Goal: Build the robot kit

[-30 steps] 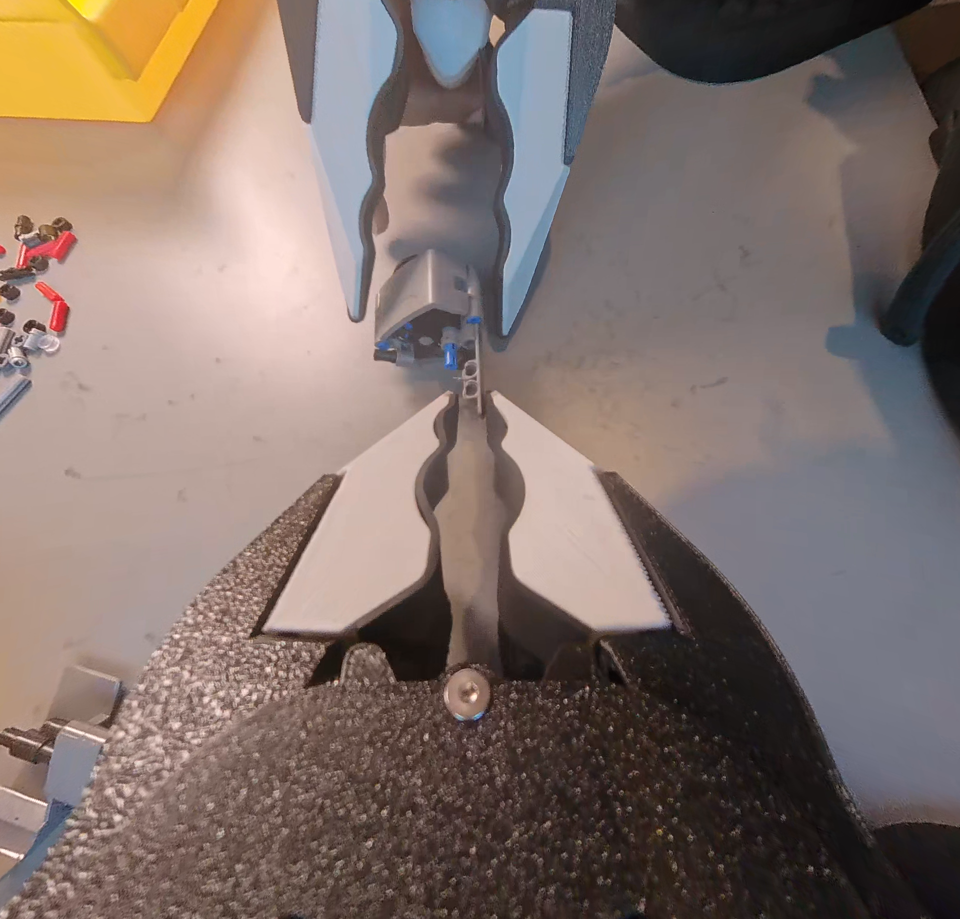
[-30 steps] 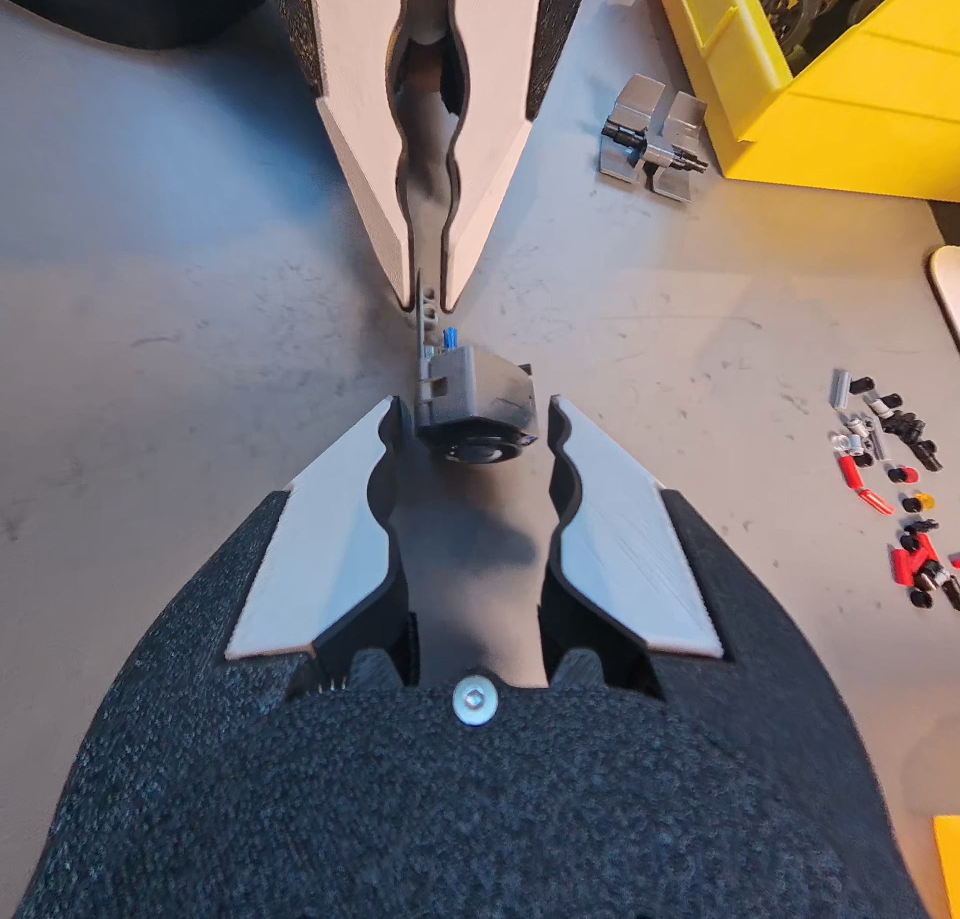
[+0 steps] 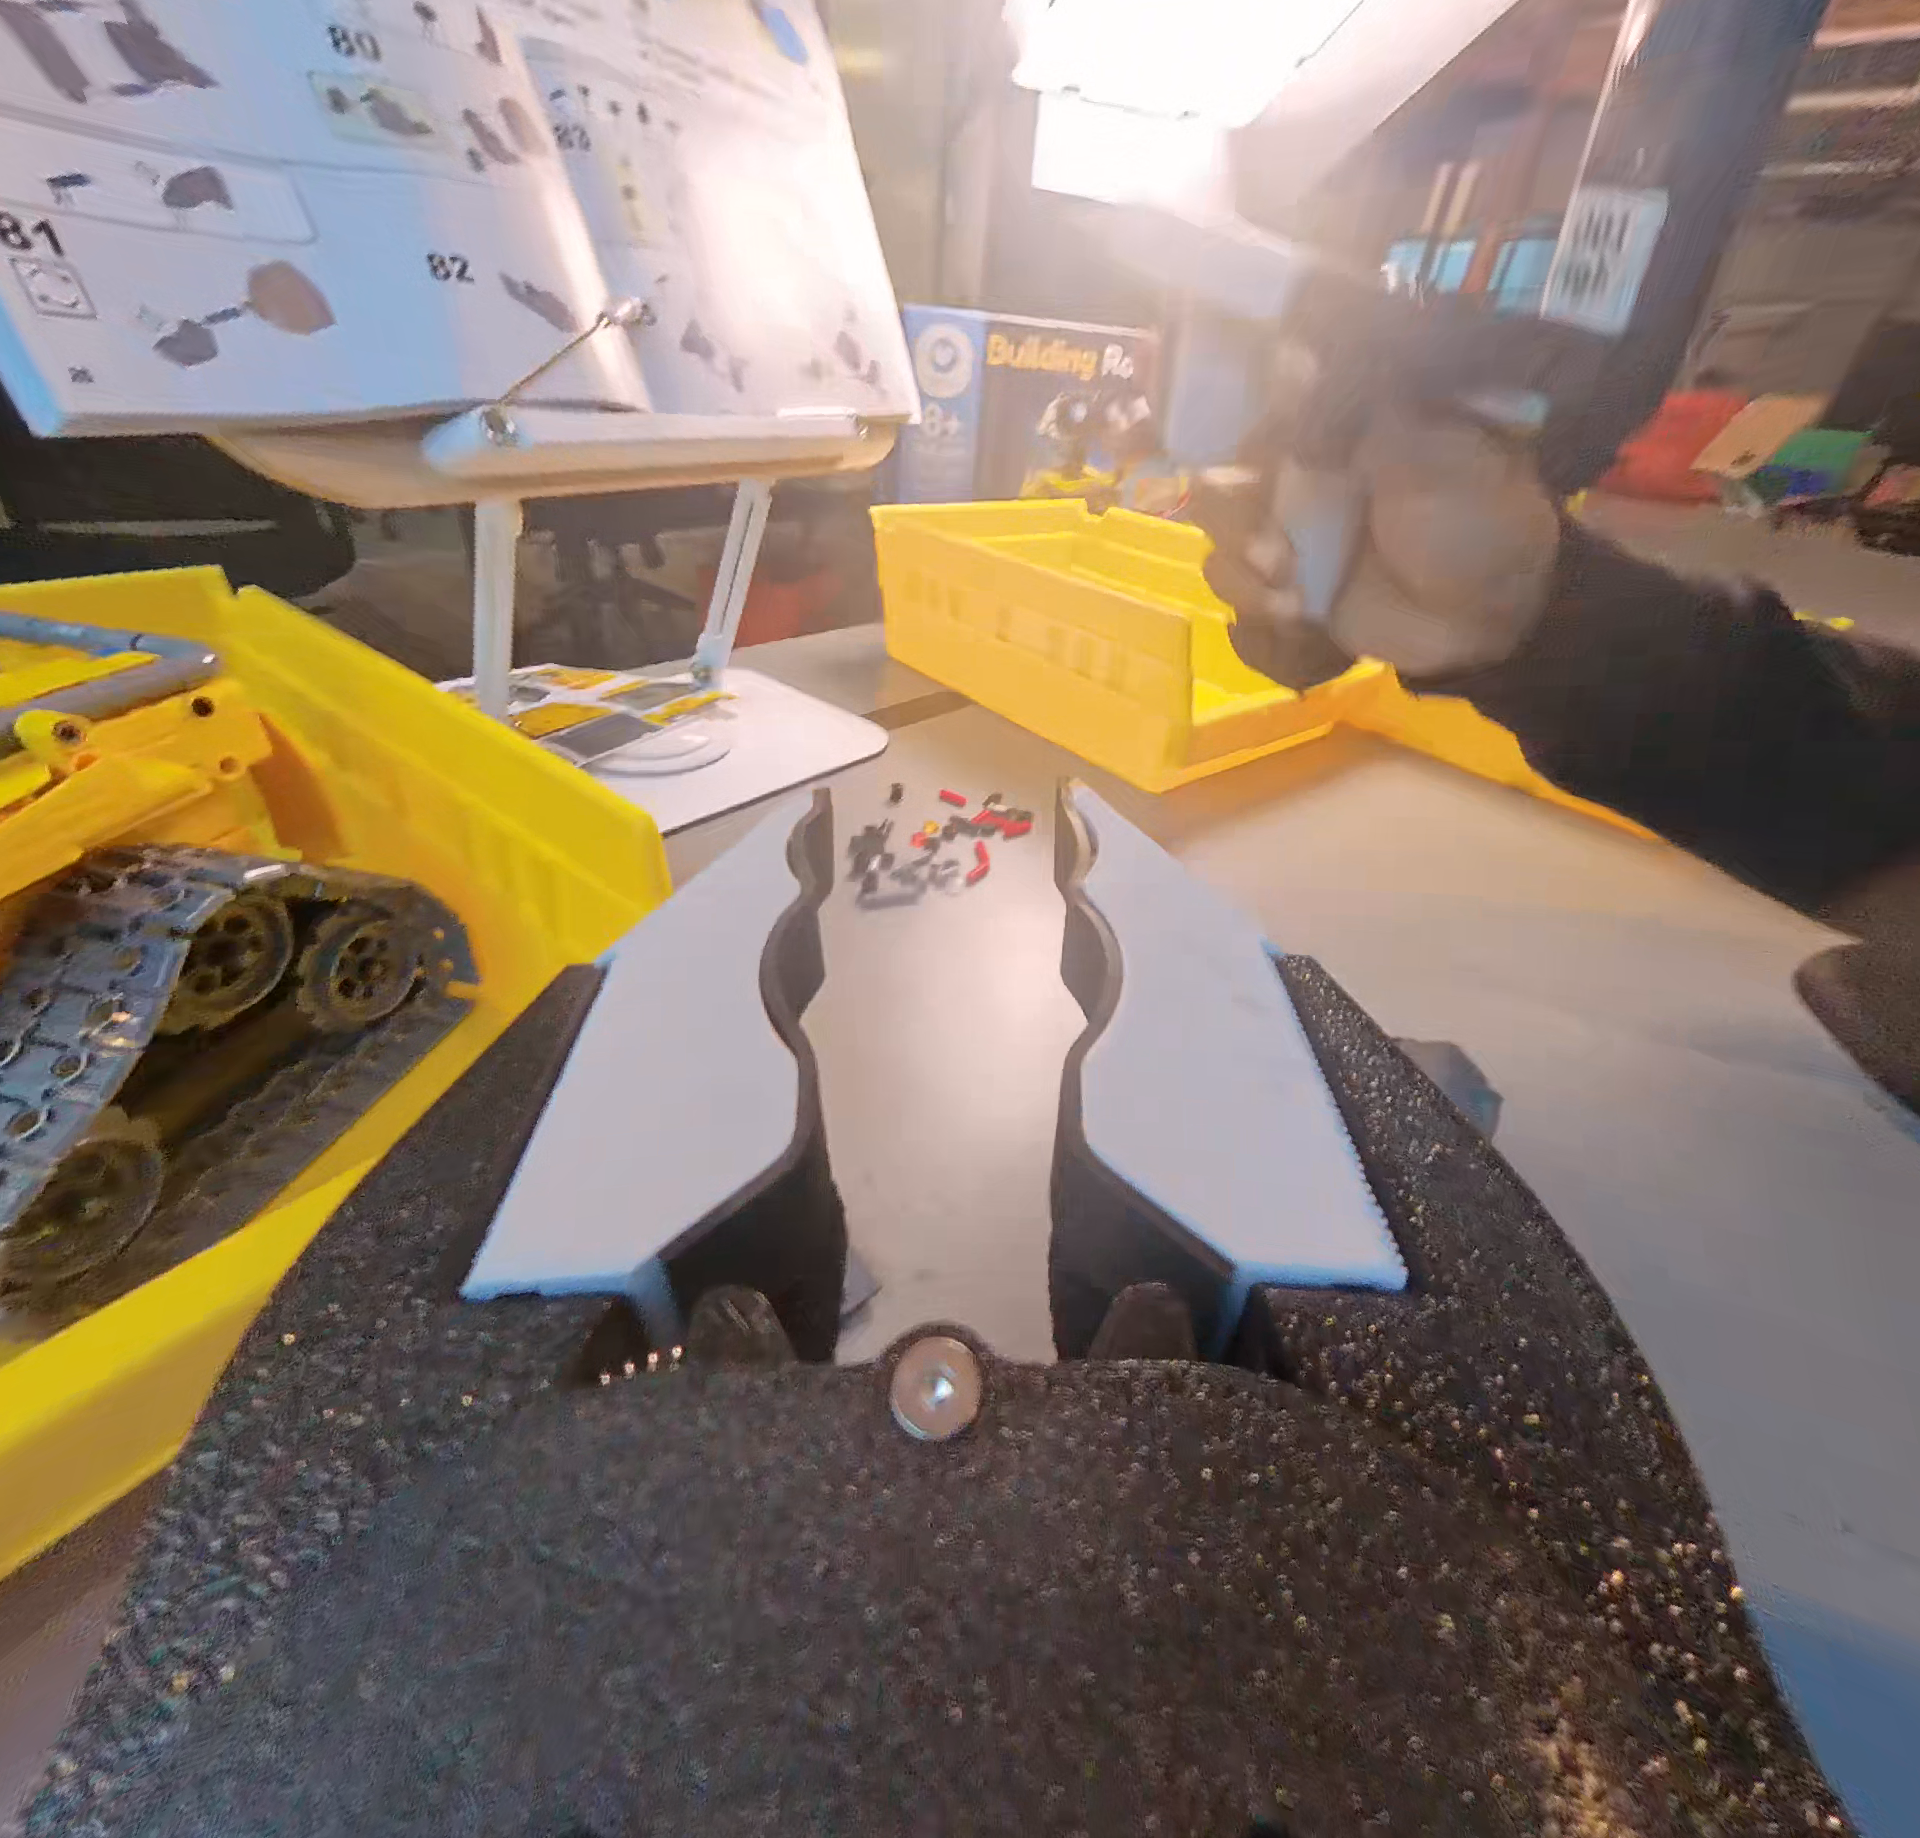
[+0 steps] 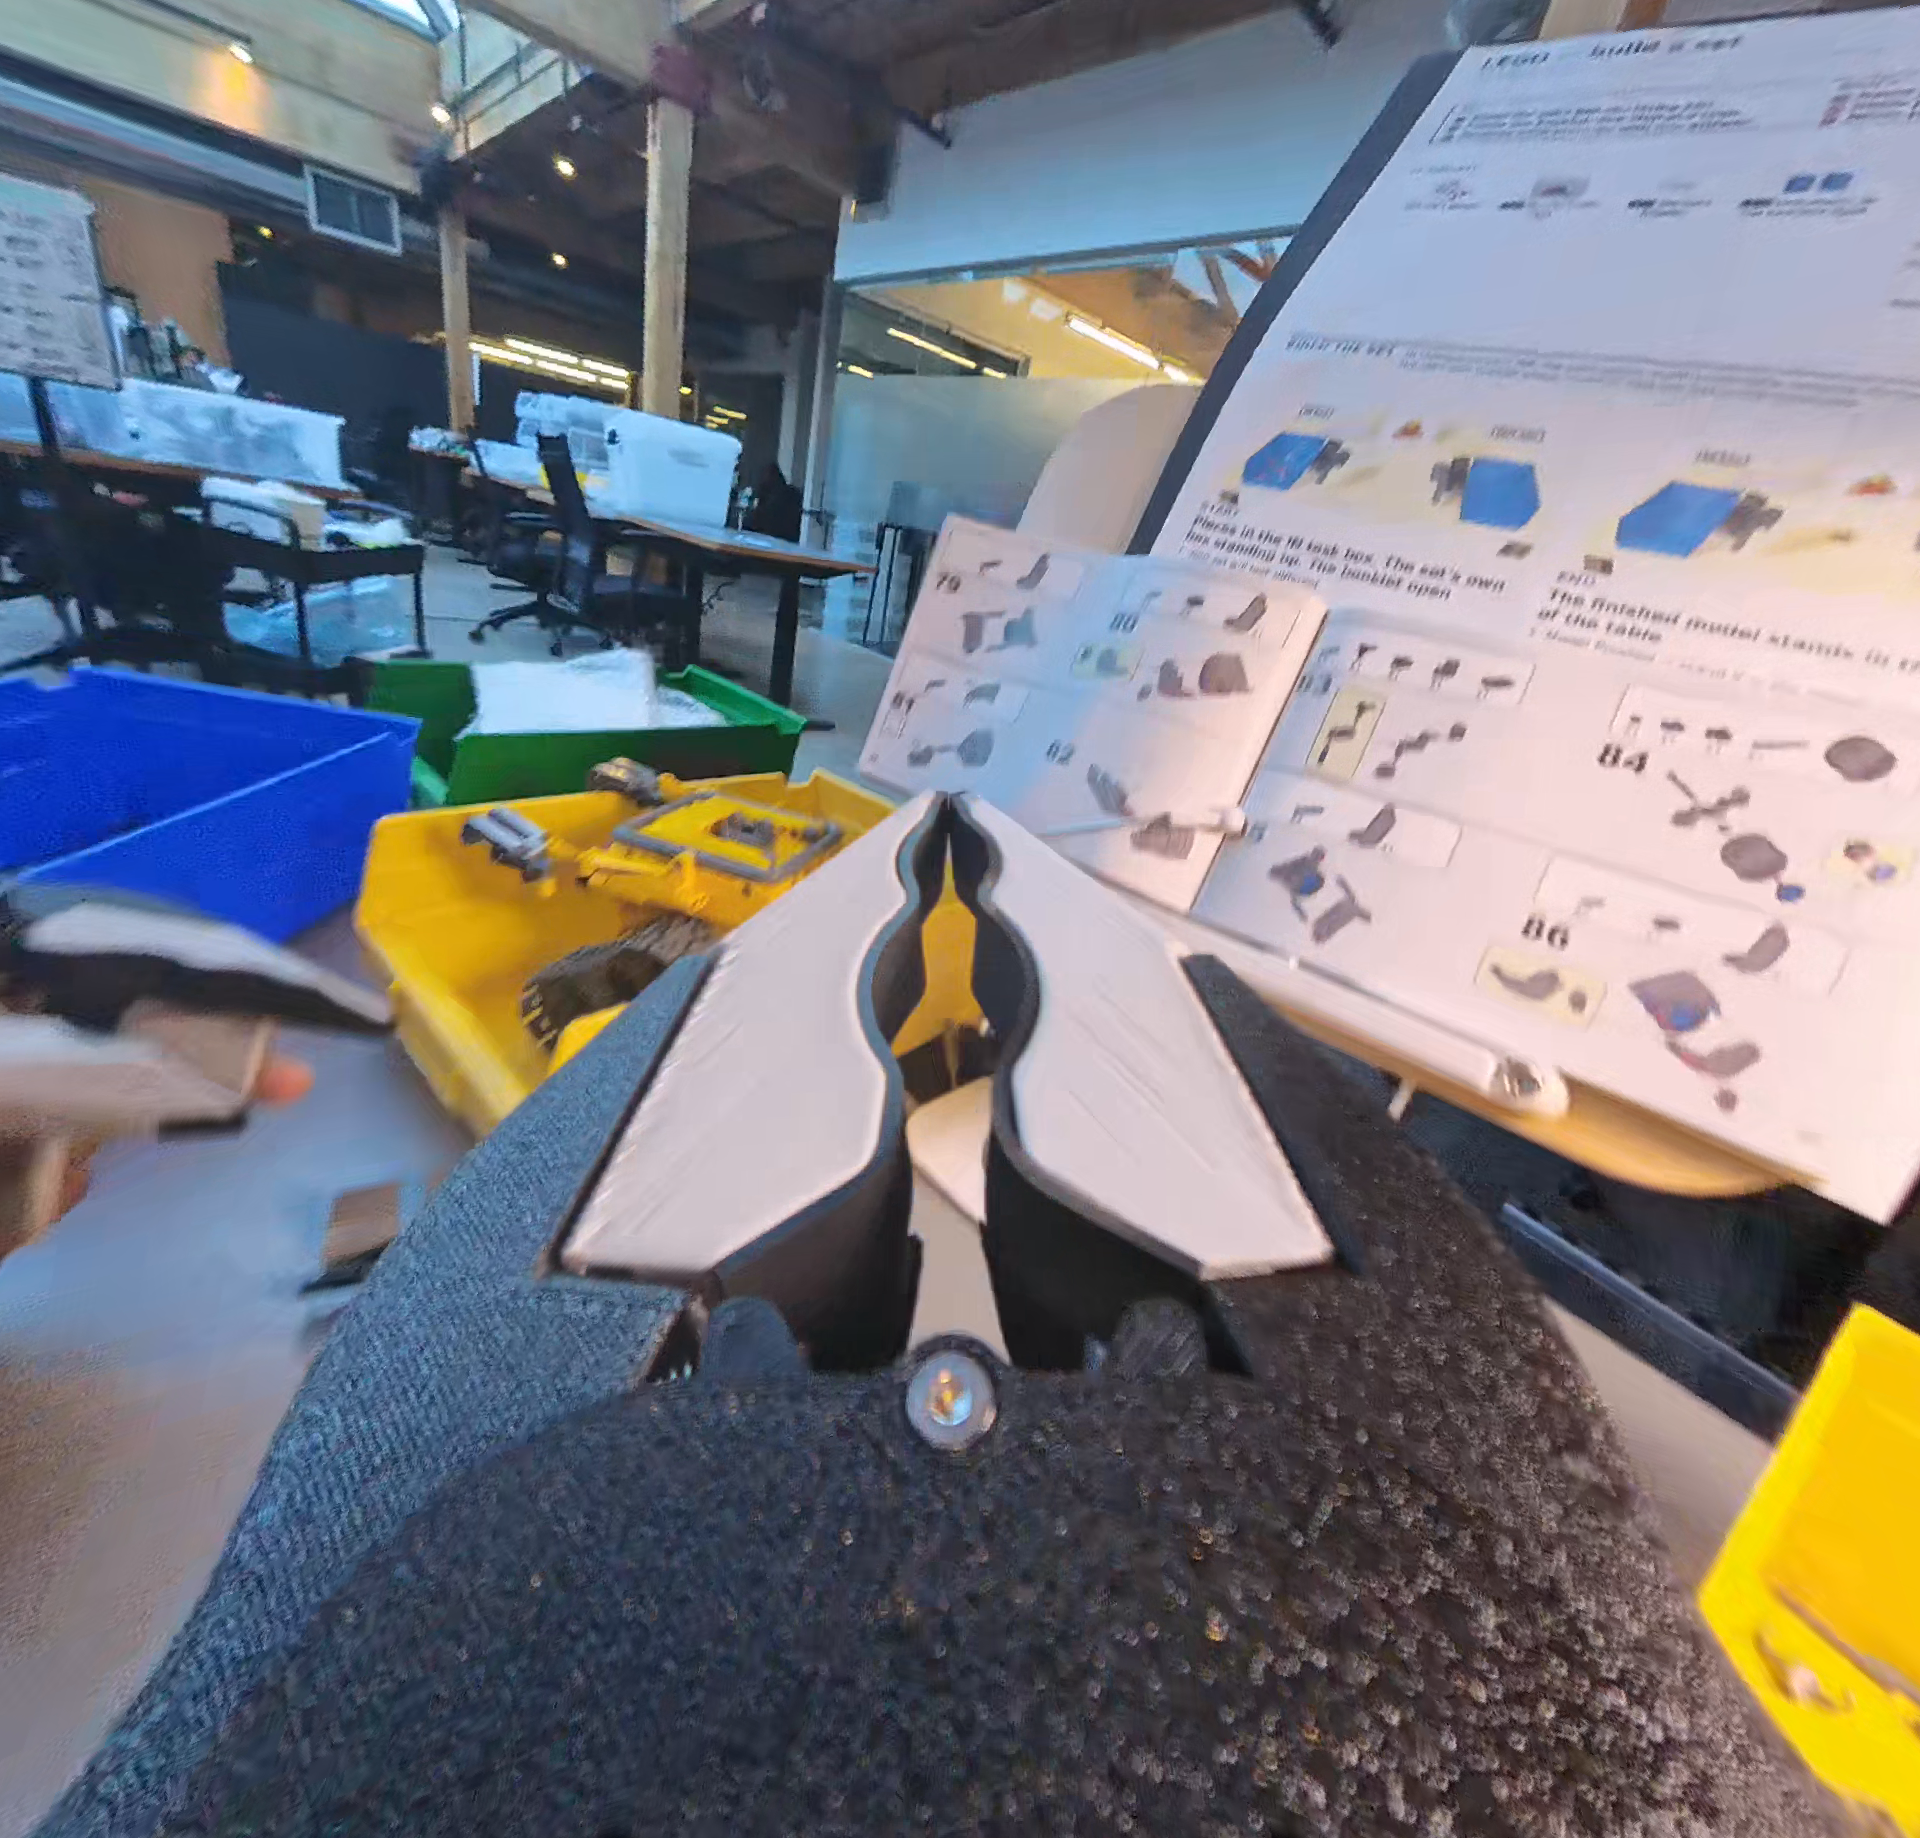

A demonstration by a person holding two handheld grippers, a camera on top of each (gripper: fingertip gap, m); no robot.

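Note:
My left gripper (image 3: 945,801) is open and empty, low over the grey table (image 3: 1455,957). Its fingers point at a small pile of black, red and grey building parts (image 3: 935,843) just beyond the tips. My right gripper (image 4: 948,806) is shut, and nothing shows between its tips. It is raised and points at a yellow bin (image 4: 457,915) that holds a yellow tracked model (image 4: 717,843). The right gripper shows as a blur at the upper right of the left wrist view (image 3: 1434,521). The left gripper shows as a blur at the left edge of the right wrist view (image 4: 156,988).
The bin with the tracked model (image 3: 208,957) lies close on the left. A second yellow bin (image 3: 1039,625) stands behind the parts. An open instruction booklet (image 3: 416,178) rests on a white stand. Blue (image 4: 208,801) and green (image 4: 623,749) bins stand behind. Across from one pair of fingers to the other is roughly 20 cm.
Both grippers have tipped up from looking down at the table to looking across it. The left has opened and let go of the thin grey beam. The right has shut. The grey assembly is out of view.

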